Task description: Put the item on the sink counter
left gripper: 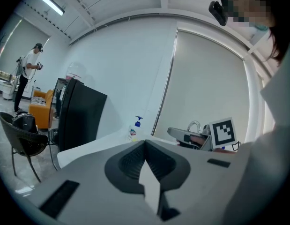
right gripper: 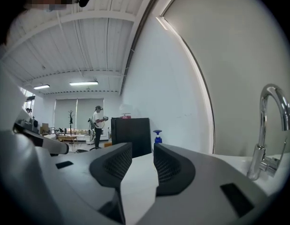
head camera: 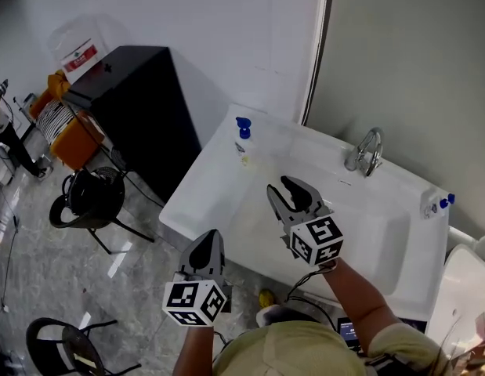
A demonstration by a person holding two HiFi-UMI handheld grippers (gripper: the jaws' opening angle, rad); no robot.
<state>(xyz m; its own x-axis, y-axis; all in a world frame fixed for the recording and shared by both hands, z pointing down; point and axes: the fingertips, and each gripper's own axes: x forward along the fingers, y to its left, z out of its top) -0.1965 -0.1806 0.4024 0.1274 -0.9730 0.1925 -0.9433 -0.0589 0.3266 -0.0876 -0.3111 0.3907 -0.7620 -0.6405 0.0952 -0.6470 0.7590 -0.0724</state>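
A small soap bottle [head camera: 243, 137] with a blue pump stands at the far left corner of the white sink counter [head camera: 213, 180]; it also shows in the left gripper view as the bottle [left gripper: 134, 129] and past the right jaws as the bottle [right gripper: 157, 138]. My right gripper [head camera: 284, 187] hovers over the basin's left part, jaws partly apart with nothing between them [right gripper: 142, 150]. My left gripper [head camera: 208, 240] hangs in front of the counter's near edge, pads pressed together and empty [left gripper: 145, 145]. The chrome faucet [head camera: 367, 152] rises at the back.
A black cabinet [head camera: 140, 108] stands left of the sink, with a black chair [head camera: 92, 198] and an orange seat [head camera: 66, 135] beyond. Small blue-capped fittings [head camera: 439, 204] sit on the counter's right rim. A person [left gripper: 27, 71] stands far off.
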